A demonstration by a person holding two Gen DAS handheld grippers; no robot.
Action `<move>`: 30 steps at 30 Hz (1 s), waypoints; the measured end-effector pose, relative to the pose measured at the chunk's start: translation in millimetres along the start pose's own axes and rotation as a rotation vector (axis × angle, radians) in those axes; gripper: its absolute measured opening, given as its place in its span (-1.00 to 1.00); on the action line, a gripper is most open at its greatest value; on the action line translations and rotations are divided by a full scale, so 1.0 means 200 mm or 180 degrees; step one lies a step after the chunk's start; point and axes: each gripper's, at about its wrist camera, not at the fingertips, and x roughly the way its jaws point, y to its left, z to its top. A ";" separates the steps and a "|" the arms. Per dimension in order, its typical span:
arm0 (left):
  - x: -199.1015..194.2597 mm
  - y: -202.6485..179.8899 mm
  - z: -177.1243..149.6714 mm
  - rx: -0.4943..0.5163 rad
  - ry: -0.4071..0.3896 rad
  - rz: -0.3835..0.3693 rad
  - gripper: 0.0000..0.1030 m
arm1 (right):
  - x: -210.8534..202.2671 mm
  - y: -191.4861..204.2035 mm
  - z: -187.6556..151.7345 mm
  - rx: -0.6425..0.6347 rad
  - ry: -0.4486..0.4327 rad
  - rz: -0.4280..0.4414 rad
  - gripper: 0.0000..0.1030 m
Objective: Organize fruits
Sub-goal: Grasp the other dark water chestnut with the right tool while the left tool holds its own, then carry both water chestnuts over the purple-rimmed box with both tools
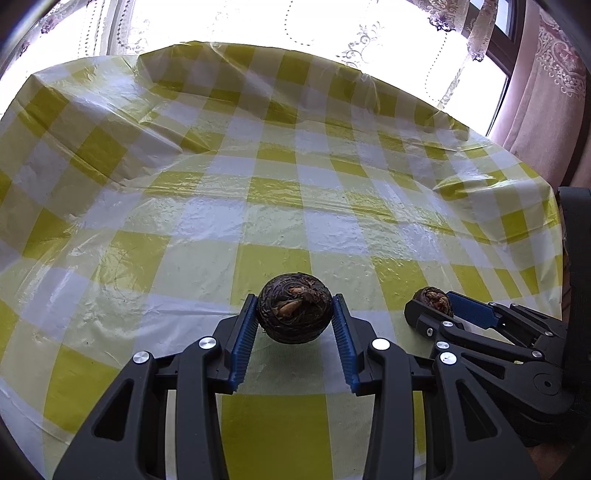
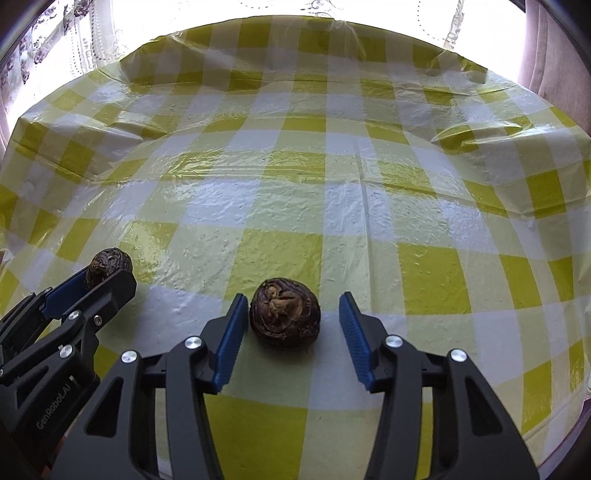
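Two dark brown, wrinkled round fruits are on the yellow-and-white checked tablecloth (image 1: 280,206). My left gripper (image 1: 294,308) is shut on one fruit (image 1: 294,308); both blue pads touch its sides. It also shows in the right wrist view (image 2: 109,266), at the tip of the left gripper (image 2: 105,282). My right gripper (image 2: 293,308) is open around the second fruit (image 2: 285,312), which rests on the cloth close to the left pad, with a gap to the right pad. In the left wrist view, this fruit (image 1: 433,298) sits between the right gripper's fingers (image 1: 472,310).
The tablecloth is crinkled plastic with raised folds toward the far edge (image 1: 162,140). A bright window with lace curtains (image 1: 332,33) lies beyond the table. A pink curtain (image 1: 546,110) hangs at the right. The table's right edge (image 2: 576,332) is near my right gripper.
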 end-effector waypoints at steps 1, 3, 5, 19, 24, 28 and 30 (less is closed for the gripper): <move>0.00 0.00 0.00 -0.0002 0.0001 -0.0001 -0.26 | 0.00 0.00 0.00 -0.0011 -0.0001 0.0007 -0.27; 0.00 0.00 0.00 -0.0002 0.0004 -0.0002 -0.26 | -0.01 0.00 -0.01 -0.0021 -0.0009 0.0021 -0.28; 0.00 0.00 0.00 0.0007 0.0003 0.0002 -0.26 | -0.02 0.00 -0.02 -0.0018 -0.0028 0.0024 -0.28; 0.00 -0.02 -0.01 0.0076 0.0010 -0.0005 -0.26 | -0.12 -0.06 -0.16 0.0062 -0.0045 -0.0032 -0.29; 0.00 -0.03 -0.01 0.0103 -0.0008 0.0002 -0.26 | -0.18 -0.07 -0.21 0.0076 -0.0048 -0.0056 -0.29; -0.02 -0.05 -0.01 0.0148 -0.0046 -0.0005 -0.26 | -0.23 -0.09 -0.24 0.0092 -0.0070 -0.0086 -0.29; -0.03 -0.06 -0.02 0.0175 -0.0067 -0.0021 -0.26 | -0.26 -0.10 -0.25 0.0109 -0.0084 -0.0098 -0.29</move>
